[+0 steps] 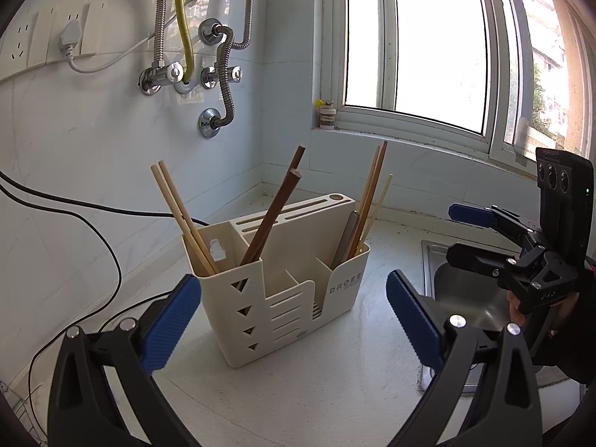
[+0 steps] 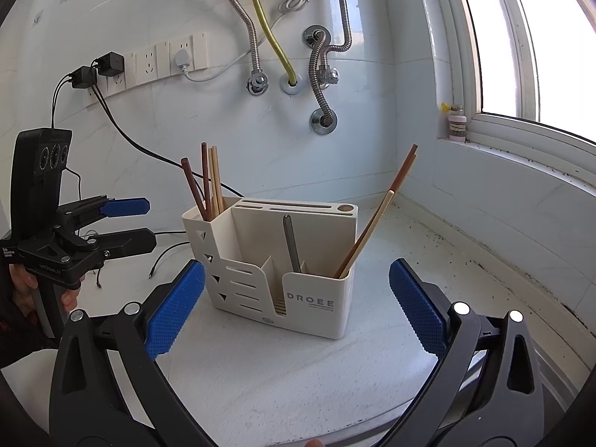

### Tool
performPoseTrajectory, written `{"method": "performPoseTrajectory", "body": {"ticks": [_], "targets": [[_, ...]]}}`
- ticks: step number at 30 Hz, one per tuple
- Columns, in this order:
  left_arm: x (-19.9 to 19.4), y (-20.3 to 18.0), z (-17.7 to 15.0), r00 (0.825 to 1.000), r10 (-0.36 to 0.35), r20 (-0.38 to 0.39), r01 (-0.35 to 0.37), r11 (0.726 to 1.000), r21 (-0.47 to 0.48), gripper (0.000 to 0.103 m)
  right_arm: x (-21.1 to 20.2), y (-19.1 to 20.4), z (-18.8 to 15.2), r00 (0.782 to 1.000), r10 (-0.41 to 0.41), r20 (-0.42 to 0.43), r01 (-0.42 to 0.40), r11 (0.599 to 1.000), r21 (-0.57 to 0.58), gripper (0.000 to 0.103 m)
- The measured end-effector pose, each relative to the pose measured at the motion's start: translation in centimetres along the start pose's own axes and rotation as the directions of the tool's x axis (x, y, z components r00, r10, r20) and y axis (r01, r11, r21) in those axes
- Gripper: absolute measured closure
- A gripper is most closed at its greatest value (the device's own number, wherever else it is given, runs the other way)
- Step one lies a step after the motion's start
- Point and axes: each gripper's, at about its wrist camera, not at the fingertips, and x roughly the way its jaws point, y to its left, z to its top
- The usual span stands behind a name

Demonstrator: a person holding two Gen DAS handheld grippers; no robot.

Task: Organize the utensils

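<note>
Cream utensil caddy marked DROEE stands on the white countertop, near the tiled corner under the window. Left end compartment: pale chopsticks and dark brown chopsticks, leaning apart. Right end compartment: several more chopsticks leaning outward, plus a grey metal handle upright beside them. Middle front pockets look bare; the slotted knife block at the back holds nothing visible. Left gripper is spread wide with nothing between its blue pads, level with the caddy front, not touching it. Right gripper is likewise spread wide and holding nothing, caddy framed between its fingers. Steel sink opens just right of the caddy, rim close by. Black cables trail across the counter to the left. Bare counter lies in front of the caddy.
</note>
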Motion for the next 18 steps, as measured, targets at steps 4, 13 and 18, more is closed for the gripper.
{"method": "performPoseTrajectory", "body": {"ticks": [4,13,18], "targets": [[0.02,0.05,-0.03,1.000,0.000,0.000,0.000,1.000,-0.007,0.005,-0.04,0.07,0.00,1.000,0.003,-0.002,-0.003,1.000,-0.001,0.008],[-0.18,0.05,-0.18,1.000,-0.004,-0.002,0.004,1.000,-0.008,0.005,-0.32,0.28,0.17,1.000,0.001,0.008,-0.001,1.000,-0.005,0.008],[-0.40,0.22,-0.21,1.000,0.012,0.012,-0.012,1.000,-0.010,0.005,-0.55,0.27,0.24,1.000,0.000,0.015,0.000,1.000,-0.001,0.008]]}}
